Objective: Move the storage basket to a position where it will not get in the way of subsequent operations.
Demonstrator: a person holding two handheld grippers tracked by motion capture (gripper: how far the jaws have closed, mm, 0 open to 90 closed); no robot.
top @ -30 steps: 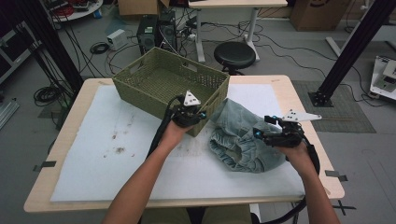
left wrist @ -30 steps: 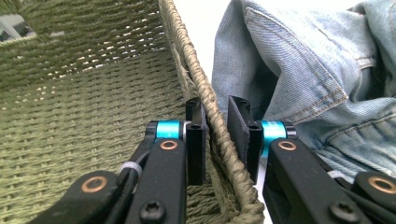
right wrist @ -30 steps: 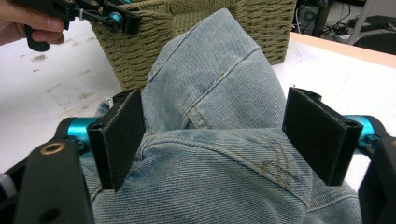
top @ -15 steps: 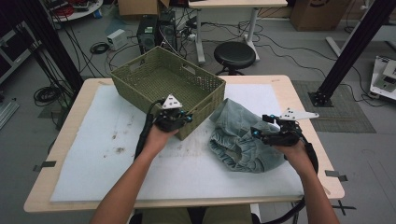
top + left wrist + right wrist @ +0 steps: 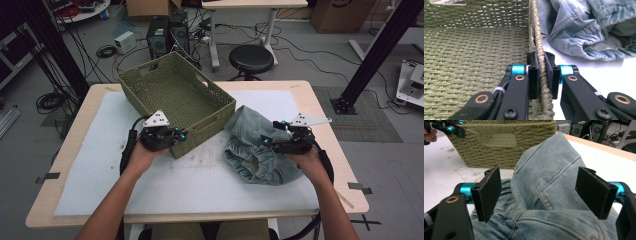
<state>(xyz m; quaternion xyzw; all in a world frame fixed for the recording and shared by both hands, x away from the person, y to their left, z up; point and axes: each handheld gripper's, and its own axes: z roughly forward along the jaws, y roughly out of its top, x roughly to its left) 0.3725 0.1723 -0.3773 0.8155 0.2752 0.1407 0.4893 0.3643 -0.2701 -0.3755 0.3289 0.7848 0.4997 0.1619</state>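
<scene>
Gripping: the left claw (image 5: 540,75) is clenched on the near rim of the woven olive basket (image 5: 175,97), one pad inside the wall and one outside, the braided edge pinched between them.
Basket: stands on the white mat (image 5: 200,175) of the tabletop (image 5: 300,87), left of centre, turned at an angle, its near right corner closest to the person; in the high view the left claw (image 5: 181,137) sits at the near wall by that corner.
Basket interior: woven floor and walls, with a handle slot in the far wall.
Jeans: a crumpled pair of light blue denim jeans (image 5: 255,147) lies on the mat just right of the basket, touching or nearly touching its right wall.
Right claw: the right claw (image 5: 544,191) is released, its jaws wide apart and straddling a raised fold of the jeans (image 5: 549,180), pads not pressing the cloth; in the high view the right claw (image 5: 267,141) rests over the right part of the heap.
Hands: both forearms come in from the near edge, each hand around its tool.
</scene>
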